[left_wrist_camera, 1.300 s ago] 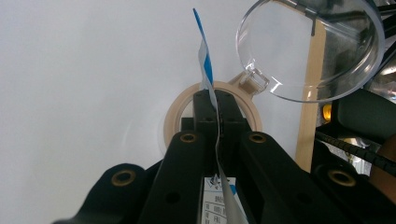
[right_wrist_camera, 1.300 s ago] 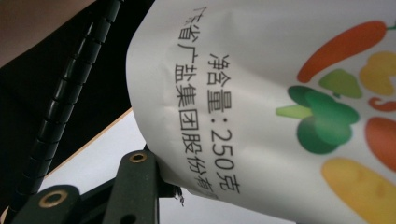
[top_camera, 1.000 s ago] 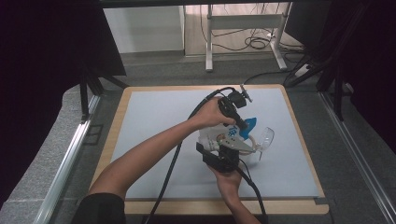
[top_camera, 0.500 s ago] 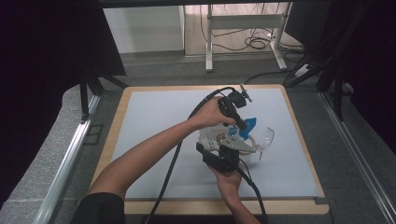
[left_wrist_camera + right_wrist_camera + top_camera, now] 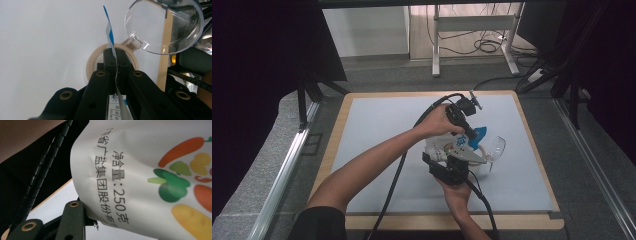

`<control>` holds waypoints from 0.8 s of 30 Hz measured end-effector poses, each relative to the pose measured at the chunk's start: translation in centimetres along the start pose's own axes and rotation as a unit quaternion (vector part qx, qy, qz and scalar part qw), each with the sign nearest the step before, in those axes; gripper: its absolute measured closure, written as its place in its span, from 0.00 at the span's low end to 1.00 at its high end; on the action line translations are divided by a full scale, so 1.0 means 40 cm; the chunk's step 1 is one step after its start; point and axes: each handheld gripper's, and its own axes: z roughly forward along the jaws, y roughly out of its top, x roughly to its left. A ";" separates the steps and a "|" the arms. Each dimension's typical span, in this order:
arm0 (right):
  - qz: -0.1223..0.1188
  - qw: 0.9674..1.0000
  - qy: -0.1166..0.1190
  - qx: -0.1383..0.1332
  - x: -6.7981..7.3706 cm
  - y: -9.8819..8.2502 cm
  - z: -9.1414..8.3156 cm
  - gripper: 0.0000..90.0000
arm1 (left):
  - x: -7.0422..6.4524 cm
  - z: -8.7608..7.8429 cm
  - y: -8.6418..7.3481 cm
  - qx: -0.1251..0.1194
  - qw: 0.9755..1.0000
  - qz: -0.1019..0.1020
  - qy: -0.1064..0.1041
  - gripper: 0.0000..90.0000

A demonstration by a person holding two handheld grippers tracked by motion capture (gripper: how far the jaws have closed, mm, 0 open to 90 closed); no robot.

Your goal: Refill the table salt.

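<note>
- pouch (image 5: 451, 146): one white packet with a blue top edge and printed vegetables, held up off the table between the two grippers, right of the mat's middle in the high view.
- one clear round lid (image 5: 495, 148) hangs beside the pouch on its right; in the left gripper view the lid (image 5: 163, 25) is hinged to one beige ring (image 5: 93, 62), the mouth of a container lying on the mat.
- two grippers, one per hand, each with a black cable trailing towards the person.
- one wooden-edged table (image 5: 532, 145) topped with a pale grey mat (image 5: 377, 130); it stands on grey carpeted floor.
- beyond the table are the legs of a white desk frame (image 5: 472, 35) with loose cables under it; black curtains hang at both sides, and metal rails run along the floor left and right.
- left gripper (image 5: 116, 65): jaws pressed together on the thin blue-and-white top edge of the pouch (image 5: 110, 37), which stands up between them; in the high view this left gripper (image 5: 472, 135) reaches across from the far side.
- right gripper (image 5: 454, 162): comes in from the near side under the pouch; in the right gripper view one black jaw touches the lower edge of the pouch (image 5: 140, 182), whose printed face fills the space in front of it. the other jaw is hidden, so i cannot tell if the jaws pinch it or just rest against it.
</note>
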 end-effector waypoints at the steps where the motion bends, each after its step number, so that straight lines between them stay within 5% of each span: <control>1: 0.000 1.000 0.000 0.000 0.000 0.000 0.000 0.64 | 0.000 0.000 0.000 0.000 1.000 0.000 0.000 1.00; 24: -0.005 1.000 -0.002 -0.004 0.004 -0.002 -0.007 0.65 | -0.011 0.001 0.001 0.002 1.000 0.006 -0.001 1.00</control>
